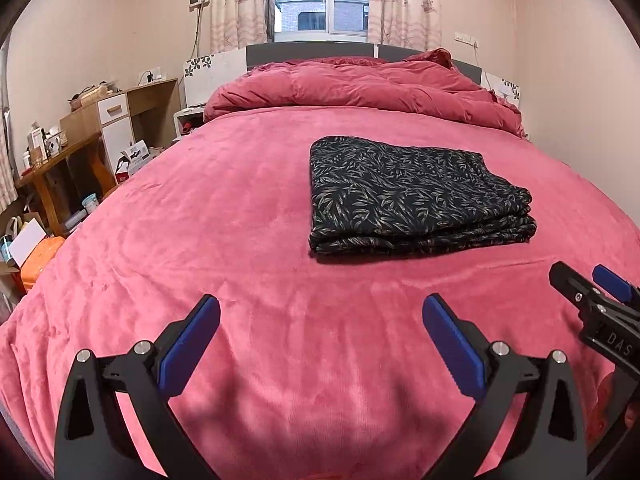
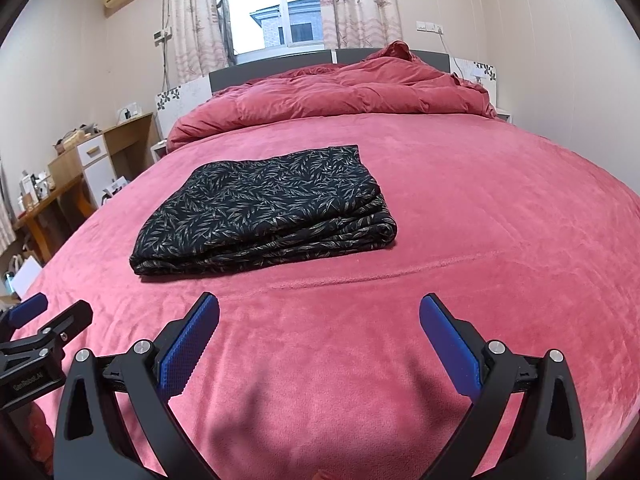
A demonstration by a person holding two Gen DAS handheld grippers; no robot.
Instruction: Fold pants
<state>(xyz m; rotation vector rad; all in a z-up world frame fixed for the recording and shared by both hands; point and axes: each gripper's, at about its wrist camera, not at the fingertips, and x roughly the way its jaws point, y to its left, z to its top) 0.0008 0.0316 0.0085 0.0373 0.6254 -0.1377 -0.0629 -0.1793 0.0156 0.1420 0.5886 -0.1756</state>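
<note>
The dark, leaf-printed fabric pants (image 1: 416,196) are lying folded into a flat, layered rectangle on the pink plush bedspread (image 1: 240,240), apart from both claws. From the left gripper (image 1: 320,320) the bundle is sitting ahead and to the right; from the right gripper (image 2: 320,320) it is sitting ahead and to the left, its long axis running crosswise to both. Neither claw looks clearly nearer. Both are hovering low over the bedspread side by side, pointing toward the headboard, jaws spread wide and holding nothing. The folding is looking finished.
</note>
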